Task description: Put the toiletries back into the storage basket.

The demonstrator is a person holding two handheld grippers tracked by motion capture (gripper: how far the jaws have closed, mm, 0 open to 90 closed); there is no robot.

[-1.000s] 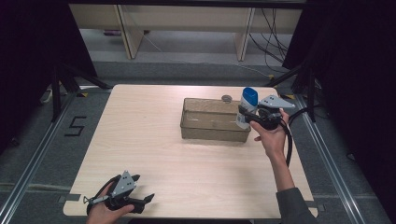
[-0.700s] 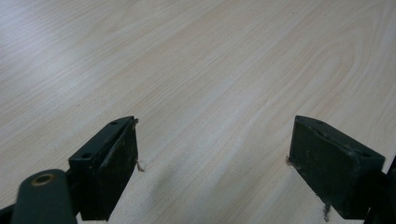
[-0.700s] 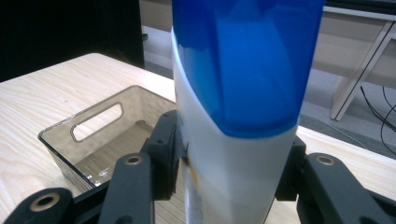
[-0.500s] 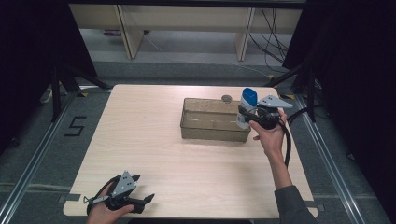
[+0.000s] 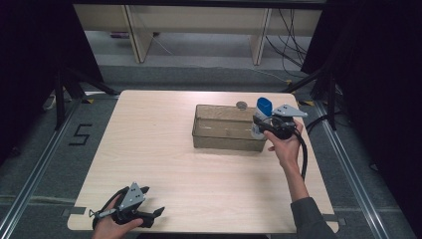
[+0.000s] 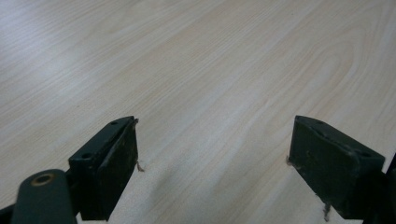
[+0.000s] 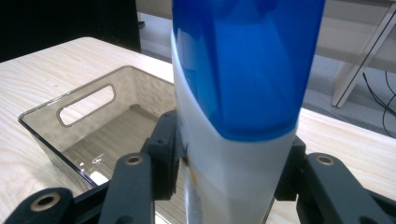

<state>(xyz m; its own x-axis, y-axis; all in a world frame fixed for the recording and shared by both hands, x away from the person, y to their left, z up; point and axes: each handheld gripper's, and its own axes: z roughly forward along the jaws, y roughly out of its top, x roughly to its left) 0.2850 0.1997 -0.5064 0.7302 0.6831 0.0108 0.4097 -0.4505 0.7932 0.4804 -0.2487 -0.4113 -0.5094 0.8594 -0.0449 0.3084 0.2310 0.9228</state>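
Right gripper [image 5: 263, 123] clamped on bottle [image 5: 261, 115] upright over bin's [image 5: 224, 142] right end, likely to drop it in; left gripper [image 5: 149, 212] wide, parked near left

Your table [image 5: 164, 149] is pale wood-grain w/ rounded corners. Directly on it: a clear smoky bin [image 5: 224, 130] w/ a handle slot, sitting just below and left of your right jaws, and a small round grey thing [image 5: 242, 105] past the bin's far rim. Bare wood spans the gap between your left jaws.
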